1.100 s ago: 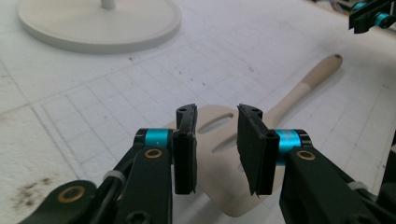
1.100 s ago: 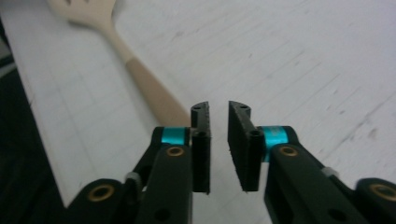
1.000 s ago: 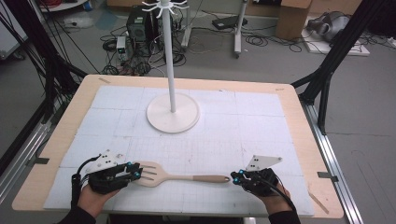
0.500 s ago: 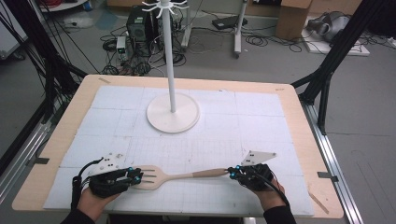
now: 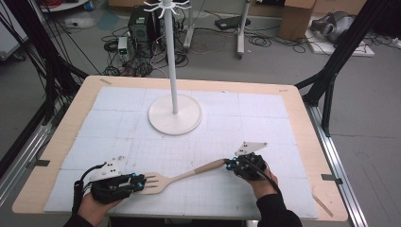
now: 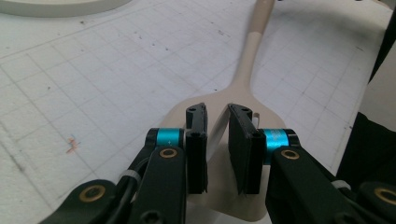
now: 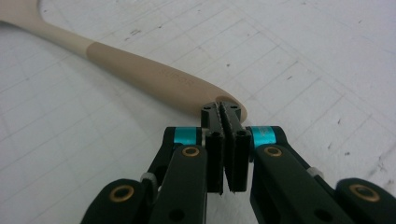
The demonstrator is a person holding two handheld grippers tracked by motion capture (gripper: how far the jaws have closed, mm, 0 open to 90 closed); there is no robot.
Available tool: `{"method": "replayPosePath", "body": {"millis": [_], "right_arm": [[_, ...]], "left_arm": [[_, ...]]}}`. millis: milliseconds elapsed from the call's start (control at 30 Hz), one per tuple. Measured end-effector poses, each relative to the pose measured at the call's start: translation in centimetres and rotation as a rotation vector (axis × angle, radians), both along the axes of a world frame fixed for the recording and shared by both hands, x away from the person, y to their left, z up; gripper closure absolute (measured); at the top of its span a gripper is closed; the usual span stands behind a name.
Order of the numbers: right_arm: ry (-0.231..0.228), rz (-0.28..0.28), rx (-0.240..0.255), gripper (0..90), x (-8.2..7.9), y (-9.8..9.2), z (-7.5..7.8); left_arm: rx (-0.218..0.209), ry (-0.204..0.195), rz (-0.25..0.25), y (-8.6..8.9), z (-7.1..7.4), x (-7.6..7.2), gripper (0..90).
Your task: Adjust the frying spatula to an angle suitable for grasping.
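Slotted spatula (image 5: 177,178) lies on the white mat, well toward the person's side of the hook stand (image 5: 175,113), handle angled up toward the stand's right.

L gripper (image 5: 140,180): jaws pinched on the spatula head, blade edge-on between the pads (image 6: 196,140), a narrow gap left by the blade's thickness. Probably anchors the head so the tool can't skid.

R gripper (image 5: 230,164): jaws closed tight together, nothing between them, tips right at the handle end by its hanging hole (image 7: 227,100). Looks like it's nudging or steering the handle, likely prep for hanging it on the stand.
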State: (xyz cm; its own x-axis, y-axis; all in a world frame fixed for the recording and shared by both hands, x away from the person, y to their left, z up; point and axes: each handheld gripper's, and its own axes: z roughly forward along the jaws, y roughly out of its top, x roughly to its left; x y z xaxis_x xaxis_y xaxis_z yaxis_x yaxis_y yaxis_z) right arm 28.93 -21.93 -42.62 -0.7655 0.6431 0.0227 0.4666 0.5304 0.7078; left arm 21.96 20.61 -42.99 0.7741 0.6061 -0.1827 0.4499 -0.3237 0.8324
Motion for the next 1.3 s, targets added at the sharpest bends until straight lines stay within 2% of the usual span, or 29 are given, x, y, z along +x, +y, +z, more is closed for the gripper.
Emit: {"method": "replayPosePath", "body": {"millis": [267,567,633,667,700,733,767,800,833,867,900,967,1000,1033,1067,1100,1133,1200,1300], "right_arm": [[0.005,-0.043,0.003,85.7,1.5,0.4,-0.3],[0.004,-0.054,0.011,82.8,2.4,1.1,-0.3],[-0.003,-0.057,0.024,81.5,2.6,1.2,-0.2],[-0.007,-0.068,0.041,79.9,2.5,1.0,0.0],[-0.007,-0.068,0.041,79.9,2.5,1.0,0.0],[-0.012,-0.072,0.047,78.3,2.4,0.8,0.1],[-0.021,-0.081,0.057,75.3,2.3,0.5,0.3],[-0.033,-0.113,0.089,68.9,2.0,-0.3,0.7],[-0.033,-0.113,0.089,68.9,2.0,-0.3,0.7],[-0.046,-0.125,0.101,65.8,1.7,-0.8,1.0],[-0.051,-0.144,0.111,59.9,1.4,-1.2,1.3],[-0.077,-0.180,0.115,48.8,0.7,-2.0,1.8],[-0.098,-0.214,0.110,39.0,-0.1,-2.9,2.3],[-0.098,-0.214,0.110,39.0,-0.1,-2.9,2.3],[-0.114,-0.246,0.121,31.0,-1.0,-3.9,2.7],[-0.114,-0.246,0.121,31.0,-1.0,-3.9,2.7],[-0.129,-0.265,0.128,26.7,-1.5,-4.4,2.9],[-0.164,-0.295,0.145,20.1,-3.0,-5.8,3.4],[-0.179,-0.295,0.149,19.3,-3.7,-6.6,3.5]], "left_arm": [[0.002,0.008,-0.033,-0.4,0.0,-0.4,76.5],[-0.020,0.019,-0.072,-1.0,0.1,-0.8,76.3],[-0.031,0.023,-0.074,-1.0,0.2,-0.8,75.0],[-0.053,0.017,-0.075,-0.9,0.4,-0.8,72.3],[-0.053,0.017,-0.075,-0.9,0.4,-0.8,69.3],[-0.074,0.014,-0.067,-0.8,0.5,-0.8,69.3],[-0.096,0.005,-0.054,-0.6,0.7,-0.8,64.9],[-0.117,-0.008,-0.039,-0.3,0.9,-0.7,56.6],[-0.140,-0.025,-0.017,0.0,1.1,-0.7,56.6],[-0.158,-0.043,0.006,0.3,1.3,-0.6,52.8],[-0.176,-0.056,0.030,0.7,1.5,-0.5,47.8],[-0.202,-0.079,0.072,1.4,1.7,-0.4,43.5],[-0.211,-0.088,0.094,1.7,1.8,-0.3,39.4],[-0.217,-0.096,0.118,2.0,1.9,-0.2,39.4],[-0.226,-0.100,0.143,2.2,1.9,-0.1,34.1],[-0.226,-0.110,0.161,2.4,2.0,0.0,34.1],[-0.225,-0.117,0.177,2.6,2.0,0.0,31.5],[-0.209,-0.129,0.207,2.7,2.1,0.2,22.0],[-0.209,-0.140,0.220,2.8,2.2,0.3,21.8]]}}
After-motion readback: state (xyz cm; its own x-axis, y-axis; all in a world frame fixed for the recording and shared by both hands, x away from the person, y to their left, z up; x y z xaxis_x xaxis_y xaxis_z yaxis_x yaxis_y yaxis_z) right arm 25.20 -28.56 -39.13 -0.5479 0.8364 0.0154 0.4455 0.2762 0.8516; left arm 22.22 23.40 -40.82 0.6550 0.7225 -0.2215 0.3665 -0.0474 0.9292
